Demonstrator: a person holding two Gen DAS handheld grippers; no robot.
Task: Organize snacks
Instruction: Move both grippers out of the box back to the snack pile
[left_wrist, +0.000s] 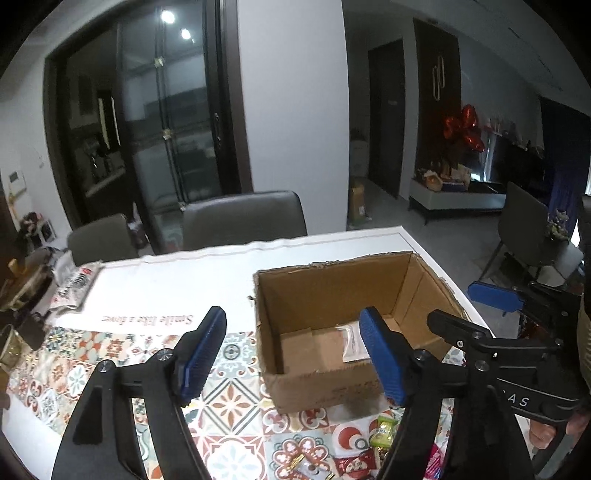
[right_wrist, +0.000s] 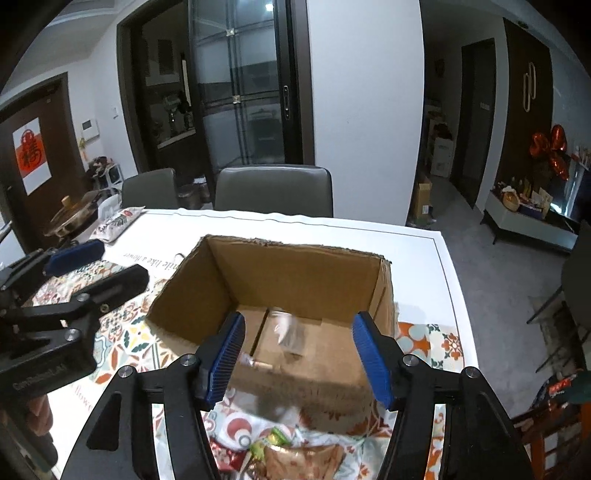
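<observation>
An open cardboard box (left_wrist: 332, 295) (right_wrist: 295, 273) stands on the patterned tablecloth. My left gripper (left_wrist: 295, 354) is open above the box's near left corner, with nothing between its blue pads. My right gripper (right_wrist: 299, 350) is open over the box's near wall, also with nothing in it. A white packet (left_wrist: 352, 341) lies on the box floor. In the right wrist view a clear packet (right_wrist: 291, 332) shows blurred inside the box. Loose snacks lie in front of the box: a green packet (left_wrist: 384, 432) (right_wrist: 273, 439), a red one (left_wrist: 354, 461) and a brown one (right_wrist: 303, 459).
Two grey chairs (right_wrist: 273, 192) stand at the table's far side. A printed snack bag (left_wrist: 74, 284) and a lidded pot (right_wrist: 74, 218) sit at the far left. The table's right edge (right_wrist: 454, 295) runs close beside the box.
</observation>
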